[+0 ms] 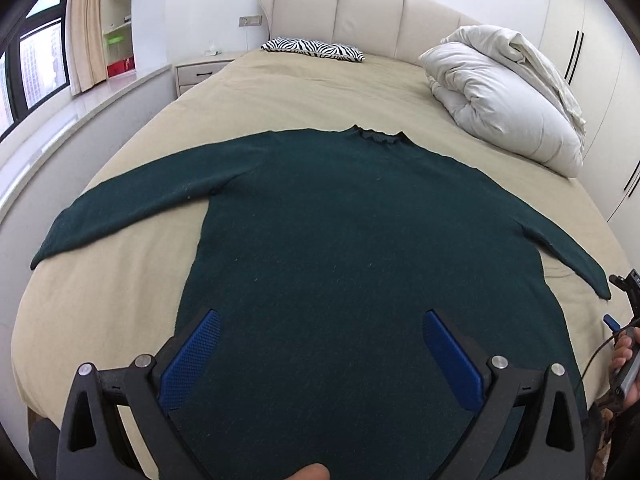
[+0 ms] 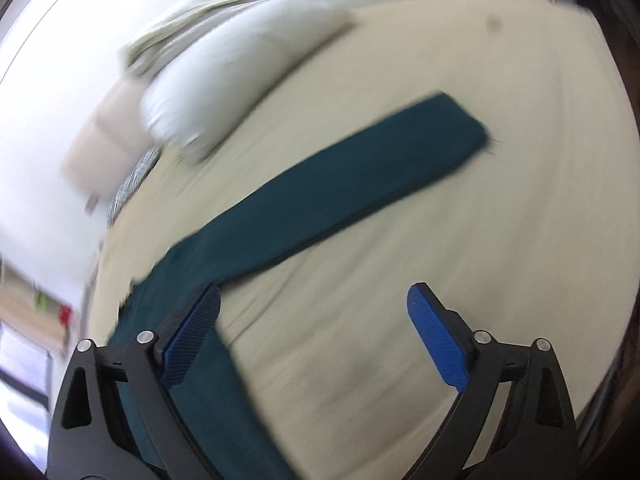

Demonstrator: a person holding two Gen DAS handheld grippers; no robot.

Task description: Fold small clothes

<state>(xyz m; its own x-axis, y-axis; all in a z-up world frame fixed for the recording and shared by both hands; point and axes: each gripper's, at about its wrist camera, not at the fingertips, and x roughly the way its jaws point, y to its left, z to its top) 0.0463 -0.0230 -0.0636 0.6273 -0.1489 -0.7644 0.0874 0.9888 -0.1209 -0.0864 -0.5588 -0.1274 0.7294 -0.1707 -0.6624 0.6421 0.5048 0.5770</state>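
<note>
A dark green sweater [image 1: 352, 240] lies spread flat on a bed [image 1: 132, 312], both grippers poised above it with nothing folded yet.

From the left: one sleeve [image 1: 132, 204] reaches toward the bed's left edge; the left gripper [image 1: 320, 344], jaws wide and empty, hangs over the lower body near the foot edge; the collar [image 1: 378, 136] points to the headboard [image 1: 360, 12], so the body's long axis runs foot to head. The right gripper [image 2: 314, 320], also wide and empty, hovers beside the right sleeve [image 2: 340, 192], whose cuff angles toward the right edge. The fold appears about to begin; a likely first move is pinching a sleeve and carrying it across the body.
</note>
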